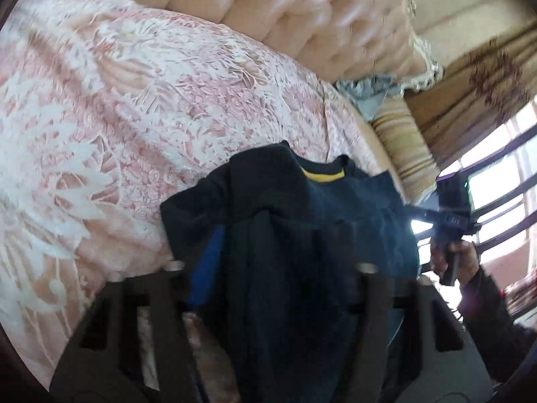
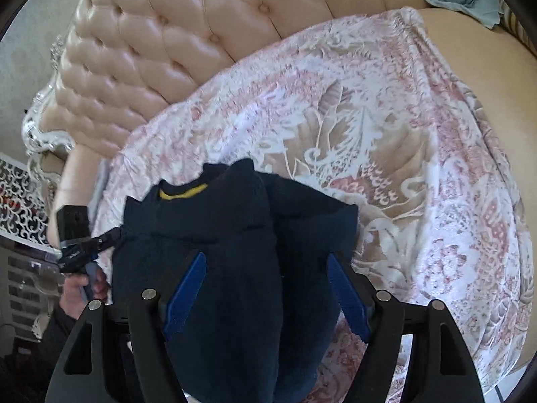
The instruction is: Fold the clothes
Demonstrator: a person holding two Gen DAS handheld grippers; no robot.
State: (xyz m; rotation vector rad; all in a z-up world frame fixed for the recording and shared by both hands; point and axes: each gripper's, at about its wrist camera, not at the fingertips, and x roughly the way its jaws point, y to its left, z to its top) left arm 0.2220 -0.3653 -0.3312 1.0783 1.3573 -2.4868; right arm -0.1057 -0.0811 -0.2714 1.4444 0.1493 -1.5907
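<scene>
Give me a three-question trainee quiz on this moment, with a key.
1. True or false: the sweater is dark navy with a yellow strip inside its collar.
2. What lies under the sweater? A) bare wooden floor B) patterned pink-and-white bedspread C) glass table
3. Name what stands behind the bed: a tufted ____.

Key:
1. True.
2. B.
3. Headboard.
</scene>
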